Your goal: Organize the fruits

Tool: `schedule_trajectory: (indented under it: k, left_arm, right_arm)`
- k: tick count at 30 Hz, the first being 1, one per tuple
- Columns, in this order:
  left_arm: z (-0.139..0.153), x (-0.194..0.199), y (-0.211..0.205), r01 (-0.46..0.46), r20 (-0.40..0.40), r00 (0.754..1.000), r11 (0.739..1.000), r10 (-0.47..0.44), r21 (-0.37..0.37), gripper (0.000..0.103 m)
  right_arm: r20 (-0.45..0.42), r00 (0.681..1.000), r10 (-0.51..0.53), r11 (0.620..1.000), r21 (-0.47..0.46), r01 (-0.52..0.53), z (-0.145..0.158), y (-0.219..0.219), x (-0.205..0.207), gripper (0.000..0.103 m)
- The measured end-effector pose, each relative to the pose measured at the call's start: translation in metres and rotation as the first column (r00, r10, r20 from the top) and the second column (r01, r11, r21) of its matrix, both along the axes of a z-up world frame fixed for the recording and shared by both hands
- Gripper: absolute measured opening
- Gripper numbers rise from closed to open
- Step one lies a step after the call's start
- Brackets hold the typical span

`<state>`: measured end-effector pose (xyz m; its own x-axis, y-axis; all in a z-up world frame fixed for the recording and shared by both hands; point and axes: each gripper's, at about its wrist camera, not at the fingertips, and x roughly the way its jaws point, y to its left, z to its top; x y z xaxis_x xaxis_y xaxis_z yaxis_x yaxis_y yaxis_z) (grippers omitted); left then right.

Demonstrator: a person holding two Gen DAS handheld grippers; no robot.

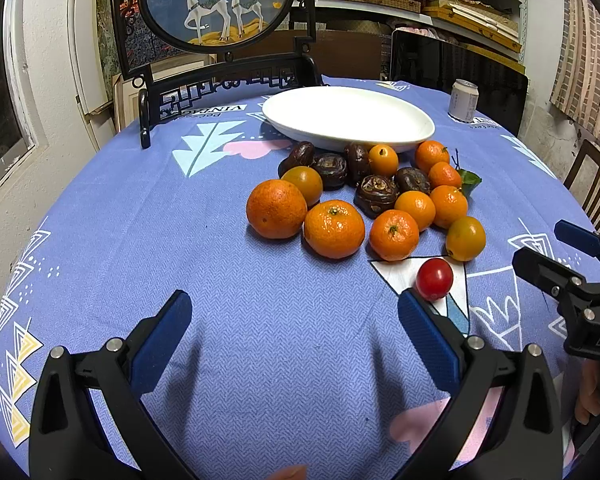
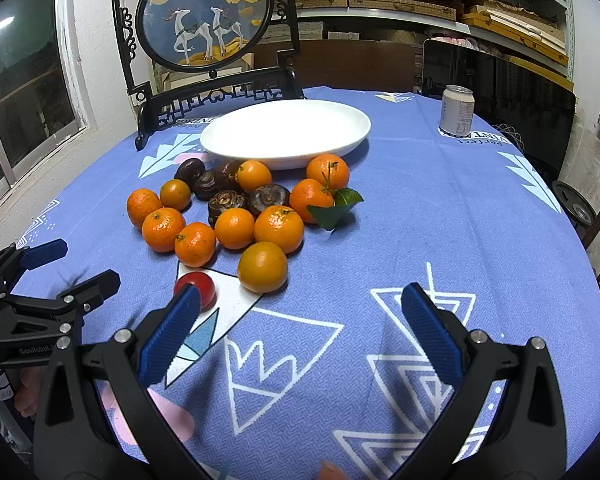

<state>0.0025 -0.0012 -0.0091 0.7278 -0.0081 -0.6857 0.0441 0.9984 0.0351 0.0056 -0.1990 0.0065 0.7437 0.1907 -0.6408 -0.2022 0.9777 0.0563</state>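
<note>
On my far left stands the deer screen (image 1: 216, 4), its black foot on the blue cloth (image 1: 260, 340). My left claw (image 1: 294, 308) hovers low over bare cloth with its jaws wide apart, nothing between them. Ahead of it the fruit lies in a loose heap: a big orange (image 1: 276, 209) at the left end, mandarins (image 1: 334, 229) beside it, dark wrinkled fruits (image 1: 376, 194) in the middle, and a yellow-orange one (image 1: 465, 238) at the near right. The white plate (image 1: 348, 118) sits just behind the heap, touching the back row. A red tomato (image 1: 434, 279) lies apart, nearest me, just beside my left claw's right finger. My right claw (image 2: 300, 304) also gapes open and holds nothing; its left finger overlaps the tomato (image 2: 199, 286) in its view. A can (image 2: 457, 110) stands far right.
</note>
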Motion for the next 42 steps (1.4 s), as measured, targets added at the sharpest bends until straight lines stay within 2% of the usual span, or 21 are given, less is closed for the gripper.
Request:
schedule_trajectory:
  k: [37,42]
  left_arm:
    - [-0.0027,-0.0005,0.0002,-0.002,-0.011,1.0,1.0,0.002,-0.005,0.102]
    - [-0.0049,0.0025,0.0033,-0.006,-0.04,0.999,1.0,0.005,-0.027,0.102]
  right_arm:
    - [0.001,1.0,0.003,1.0,-0.003,-0.003,0.0003,0.0014,-0.0013,0.101]
    - [-0.024,0.999,0.027,1.0,0.009,-0.027,-0.0027,0.0032,0.0001,0.101]
